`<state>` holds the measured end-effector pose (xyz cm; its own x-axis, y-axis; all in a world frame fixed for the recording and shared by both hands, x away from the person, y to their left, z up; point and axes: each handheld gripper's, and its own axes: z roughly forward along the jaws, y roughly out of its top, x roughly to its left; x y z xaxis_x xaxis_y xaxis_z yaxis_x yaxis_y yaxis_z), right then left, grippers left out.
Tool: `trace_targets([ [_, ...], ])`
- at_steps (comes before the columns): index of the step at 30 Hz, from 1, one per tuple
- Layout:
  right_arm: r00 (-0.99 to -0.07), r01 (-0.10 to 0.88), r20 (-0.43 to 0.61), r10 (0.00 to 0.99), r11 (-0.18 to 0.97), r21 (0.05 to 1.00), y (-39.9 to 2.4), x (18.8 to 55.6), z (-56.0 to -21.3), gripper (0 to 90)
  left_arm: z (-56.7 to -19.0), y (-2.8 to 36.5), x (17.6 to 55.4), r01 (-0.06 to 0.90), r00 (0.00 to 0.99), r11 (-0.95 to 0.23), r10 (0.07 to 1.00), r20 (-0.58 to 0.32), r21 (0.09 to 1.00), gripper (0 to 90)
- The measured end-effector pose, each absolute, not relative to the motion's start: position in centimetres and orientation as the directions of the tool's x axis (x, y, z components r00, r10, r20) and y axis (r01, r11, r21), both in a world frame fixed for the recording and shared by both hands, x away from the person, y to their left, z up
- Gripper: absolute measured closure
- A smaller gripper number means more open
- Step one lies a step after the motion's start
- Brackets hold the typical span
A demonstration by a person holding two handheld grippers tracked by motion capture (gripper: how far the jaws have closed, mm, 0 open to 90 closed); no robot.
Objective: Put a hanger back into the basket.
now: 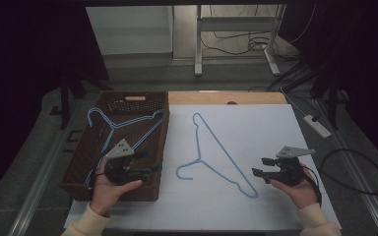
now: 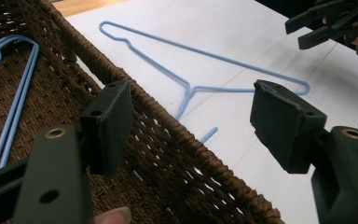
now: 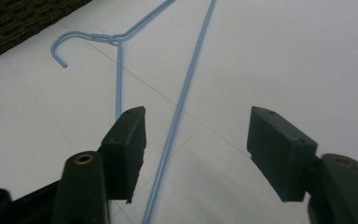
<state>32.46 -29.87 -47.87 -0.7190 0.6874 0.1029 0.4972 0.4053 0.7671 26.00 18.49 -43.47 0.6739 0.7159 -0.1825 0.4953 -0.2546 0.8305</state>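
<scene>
Blue wire coat hanger (image 1: 215,156) lying flat at the centre of the white surface (image 1: 256,132). Right hand-held gripper (image 1: 259,167), at its four o'clock, released, jaws straddling its long bar. Left hand-held gripper (image 1: 153,168), released, above the brown woven basket (image 1: 150,101) at nine o'clock.

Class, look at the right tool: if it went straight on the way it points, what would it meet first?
Probably the blue hanger on the white sheet; its long wire lies between the open right tool jaws, though depth is unclear.

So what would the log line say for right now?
left tool: open, over basket | right tool: open, near hanger on table | nothing held
</scene>
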Motion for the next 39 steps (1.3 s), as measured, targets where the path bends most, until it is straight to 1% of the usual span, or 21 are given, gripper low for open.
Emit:
trace_targets([
  [4, -0.740, 0.492, 0.090, 0.666, 0.445, 0.748, -28.1, 33.5, -47.7, 45.8, -43.5, 18.6, 26.0, 0.498, 0.674, -0.253, 0.715, -0.186, 0.830, 30.7],
  [7, -0.753, 0.492, 0.086, 0.652, 0.471, 0.733, -27.1, 33.8, -47.7, 53.2, -43.5, 18.7, 25.9, 0.498, 0.673, -0.250, 0.715, -0.188, 0.830, 30.7],
  [9, -0.769, 0.499, 0.099, 0.632, 0.496, 0.711, -26.6, 33.8, -47.9, 62.2, -43.5, 18.8, 25.9, 0.499, 0.672, -0.248, 0.716, -0.189, 0.831, 30.7],
  [11, -0.782, 0.512, 0.112, 0.613, 0.529, 0.677, -26.2, 33.5, -48.1, 73.7, -43.6, 18.8, 25.8, 0.500, 0.672, -0.250, 0.716, -0.190, 0.829, 30.7],
  [12, -0.785, 0.520, 0.121, 0.608, 0.541, 0.661, -26.1, 33.3, -48.3, 80.0, -43.6, 18.8, 25.8, 0.500, 0.672, -0.249, 0.715, -0.191, 0.829, 30.7],
  [14, -0.783, 0.536, 0.125, 0.610, 0.559, 0.633, -26.0, 32.9, -48.5, 88.9, -43.6, 18.8, 25.8, 0.501, 0.673, -0.251, 0.714, -0.191, 0.828, 30.7],
  [15, -0.781, 0.543, 0.128, 0.611, 0.565, 0.621, -26.0, 32.6, -48.6, 90.0, -43.6, 18.8, 25.8, 0.502, 0.674, -0.251, 0.714, -0.192, 0.828, 30.7],
  [19, -0.789, 0.557, 0.138, 0.599, 0.601, 0.573, -26.0, 32.0, -49.2, 90.0, -43.6, 18.7, 25.8, 0.501, 0.675, -0.252, 0.713, -0.191, 0.828, 30.7],
  [26, -0.808, 0.561, 0.157, 0.568, 0.662, 0.497, -24.8, 31.3, -50.4, 90.0, -43.8, 18.6, 25.8, 0.505, 0.676, -0.254, 0.711, -0.194, 0.825, 30.7],
  [29, -0.801, 0.572, 0.159, 0.577, 0.660, 0.487, -24.8, 31.2, -50.6, 90.0, -43.8, 18.7, 25.8, 0.505, 0.677, -0.253, 0.710, -0.197, 0.825, 30.7],
  [32, -0.788, 0.596, 0.206, 0.580, 0.635, 0.491, -25.2, 30.9, -50.8, 90.0, -43.8, 18.7, 25.8, 0.506, 0.676, -0.253, 0.710, -0.198, 0.824, 30.7],
  [35, -0.794, 0.593, 0.227, 0.564, 0.638, 0.492, -24.9, 30.4, -50.9, 90.0, -43.8, 18.8, 25.8, 0.505, 0.676, -0.252, 0.710, -0.197, 0.826, 30.7],
  [39, -0.815, 0.573, 0.260, 0.517, 0.659, 0.487, -23.9, 29.2, -51.1, 90.0, -43.7, 18.9, 25.8, 0.506, 0.673, -0.246, 0.712, -0.199, 0.827, 30.7],
])
